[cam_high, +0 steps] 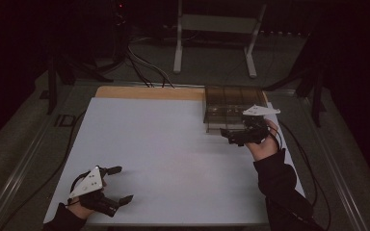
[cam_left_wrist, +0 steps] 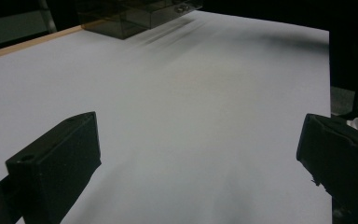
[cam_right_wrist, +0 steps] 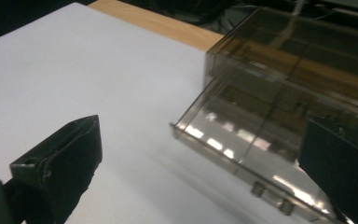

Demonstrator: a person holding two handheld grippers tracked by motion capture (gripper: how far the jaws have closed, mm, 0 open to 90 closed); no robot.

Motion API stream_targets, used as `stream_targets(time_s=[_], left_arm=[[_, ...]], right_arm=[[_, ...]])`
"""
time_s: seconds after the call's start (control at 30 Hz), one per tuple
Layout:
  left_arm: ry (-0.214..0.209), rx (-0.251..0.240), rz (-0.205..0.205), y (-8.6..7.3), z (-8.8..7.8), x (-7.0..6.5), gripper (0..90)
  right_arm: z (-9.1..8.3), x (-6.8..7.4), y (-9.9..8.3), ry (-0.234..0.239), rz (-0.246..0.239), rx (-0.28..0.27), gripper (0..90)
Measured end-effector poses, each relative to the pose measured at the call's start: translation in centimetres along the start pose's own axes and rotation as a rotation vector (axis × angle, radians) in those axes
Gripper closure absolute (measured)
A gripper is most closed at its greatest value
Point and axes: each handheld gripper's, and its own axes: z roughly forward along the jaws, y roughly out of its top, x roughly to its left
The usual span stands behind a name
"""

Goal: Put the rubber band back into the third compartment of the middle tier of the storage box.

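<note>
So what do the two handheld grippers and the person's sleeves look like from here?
Both the left gripper and the right gripper are black, each with two blocky black jaws and topped by a grey three-cornered plate with small dots. Thin black cables trail from each. The person wears dark long sleeves.

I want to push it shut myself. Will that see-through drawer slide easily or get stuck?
The drawer looks like thin, smooth, stiff plastic, so it probably slides easily. It seems empty, so likely light. The whole clear box might scoot on the smooth white tabletop when pushed.
</note>
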Motion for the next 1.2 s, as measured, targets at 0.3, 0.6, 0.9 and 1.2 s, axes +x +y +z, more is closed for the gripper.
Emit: stream_targets(time_s=[0.3, 0.6, 0.9, 1.2], left_arm=[[-0.002, 0.001, 0.001, 0.0, 0.0, 0.0, 0.3], [0.002, 0.000, 0.002, 0.0, -0.1, 0.0, 0.3], [0.006, 0.001, 0.001, 0.0, -0.2, -0.1, 0.3], [0.008, 0.004, 0.004, 0.0, -0.2, -0.1, 0.3]], right_arm=[[0.4, 1.2, -2.2, 0.027, -0.023, 0.013, 0.0], [0.7, 1.6, -4.7, 0.042, -0.020, 0.035, 0.0], [0.5, 1.4, -8.0, 0.047, 0.002, 0.060, 0.0], [-0.5, 1.1, -10.9, 0.044, 0.020, 0.078, 0.0]])
